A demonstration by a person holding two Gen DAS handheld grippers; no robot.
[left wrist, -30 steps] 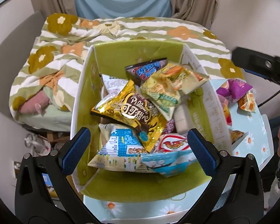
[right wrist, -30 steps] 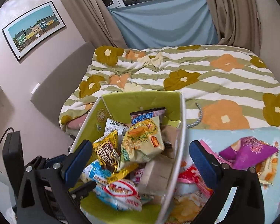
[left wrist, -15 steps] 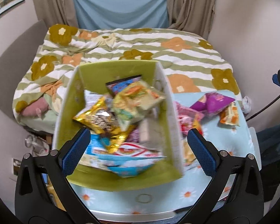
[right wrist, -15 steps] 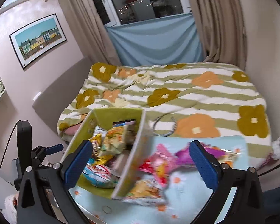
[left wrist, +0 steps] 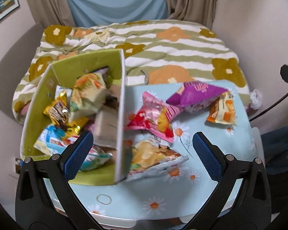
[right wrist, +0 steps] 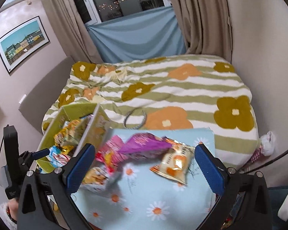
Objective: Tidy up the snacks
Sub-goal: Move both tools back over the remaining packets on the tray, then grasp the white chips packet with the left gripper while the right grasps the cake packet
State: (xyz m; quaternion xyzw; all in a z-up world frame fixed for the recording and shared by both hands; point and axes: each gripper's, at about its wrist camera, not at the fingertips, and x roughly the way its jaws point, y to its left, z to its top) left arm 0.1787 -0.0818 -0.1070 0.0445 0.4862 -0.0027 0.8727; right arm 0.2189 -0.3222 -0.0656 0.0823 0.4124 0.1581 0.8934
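Both grippers, left (left wrist: 143,149) and right (right wrist: 145,163), have the jaws wide apart and hold nothing. The green box (left wrist: 86,67) full of snacks stands on the left of the surface (left wrist: 211,197). Beside it lie a purple bag (left wrist: 197,94), a pink bag (left wrist: 153,115) and an orange packet (right wrist: 175,163).

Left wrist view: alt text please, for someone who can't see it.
Open left gripper holds nothing above a daisy-print table. A green box full of snack packets stands at left; pink, purple, orange and yellow packets lie loose beside it.
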